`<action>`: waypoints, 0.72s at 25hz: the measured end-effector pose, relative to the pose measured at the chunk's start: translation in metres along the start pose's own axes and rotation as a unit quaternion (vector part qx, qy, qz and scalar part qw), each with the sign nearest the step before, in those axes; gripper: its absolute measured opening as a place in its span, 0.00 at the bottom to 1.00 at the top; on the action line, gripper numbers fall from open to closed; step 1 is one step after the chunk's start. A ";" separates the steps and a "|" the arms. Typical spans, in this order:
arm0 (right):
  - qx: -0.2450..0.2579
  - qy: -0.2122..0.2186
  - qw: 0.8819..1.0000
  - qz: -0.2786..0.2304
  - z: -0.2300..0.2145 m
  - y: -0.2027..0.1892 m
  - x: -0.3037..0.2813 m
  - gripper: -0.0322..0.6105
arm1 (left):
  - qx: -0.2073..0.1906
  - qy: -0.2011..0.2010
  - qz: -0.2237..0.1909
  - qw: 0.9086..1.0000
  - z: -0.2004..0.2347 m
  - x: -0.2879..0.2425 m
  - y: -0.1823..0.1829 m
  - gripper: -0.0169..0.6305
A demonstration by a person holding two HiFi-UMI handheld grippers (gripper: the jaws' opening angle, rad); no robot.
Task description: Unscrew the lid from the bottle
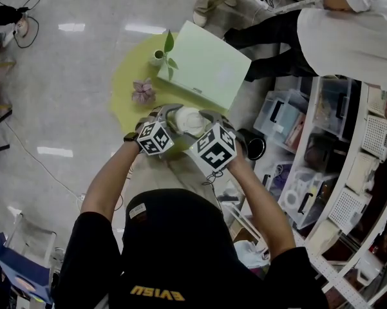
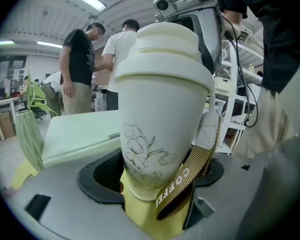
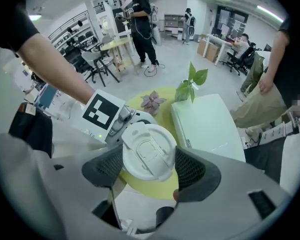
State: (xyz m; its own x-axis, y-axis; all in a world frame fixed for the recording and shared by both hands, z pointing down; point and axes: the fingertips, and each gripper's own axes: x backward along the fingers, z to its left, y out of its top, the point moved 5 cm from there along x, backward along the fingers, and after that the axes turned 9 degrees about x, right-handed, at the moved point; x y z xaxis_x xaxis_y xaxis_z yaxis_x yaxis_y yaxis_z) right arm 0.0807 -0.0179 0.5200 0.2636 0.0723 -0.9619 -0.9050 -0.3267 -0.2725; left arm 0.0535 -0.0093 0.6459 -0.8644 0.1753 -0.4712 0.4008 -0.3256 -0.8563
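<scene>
A white bottle (image 2: 159, 124) with a line drawing on its side stands upright on the yellow table (image 2: 140, 219). A brown woven strap (image 2: 189, 176) hangs down beside it. My left gripper (image 2: 157, 173) is shut on the bottle's lower body from the side. The white lid (image 3: 149, 153), with a flip tab in its top, sits on the bottle. My right gripper (image 3: 150, 167) comes down from above and is shut on the lid's rim, one dark pad on each side. In the head view both grippers meet over the bottle (image 1: 190, 121), the left gripper (image 1: 170, 116) on its left and the right gripper (image 1: 209, 118) on its right.
A pale green box (image 1: 206, 73), a small potted plant (image 1: 162, 55) and a pink flower ornament (image 1: 143, 91) lie on the round yellow table (image 1: 125, 85) beyond the bottle. Shelves with bins (image 1: 338, 166) stand to the right. People stand nearby (image 1: 348, 24).
</scene>
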 end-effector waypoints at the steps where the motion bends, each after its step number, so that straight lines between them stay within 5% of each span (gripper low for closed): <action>1: 0.008 0.005 1.000 0.003 0.000 0.000 -0.001 0.55 | 0.001 -0.001 0.000 1.000 0.000 0.000 0.000 0.62; 18: 0.126 0.060 0.989 0.052 -0.001 0.006 -0.005 0.55 | -0.001 -0.009 0.007 1.000 0.002 0.000 -0.003 0.62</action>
State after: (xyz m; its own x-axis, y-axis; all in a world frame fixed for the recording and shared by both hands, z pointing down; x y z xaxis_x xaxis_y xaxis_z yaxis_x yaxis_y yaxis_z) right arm 0.0746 -0.0211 0.5229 0.1894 -0.0663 -0.9797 -0.9797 -0.0800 -0.1840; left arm 0.0519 -0.0104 0.6489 -0.8642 0.1531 -0.4793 0.4137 -0.3258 -0.8501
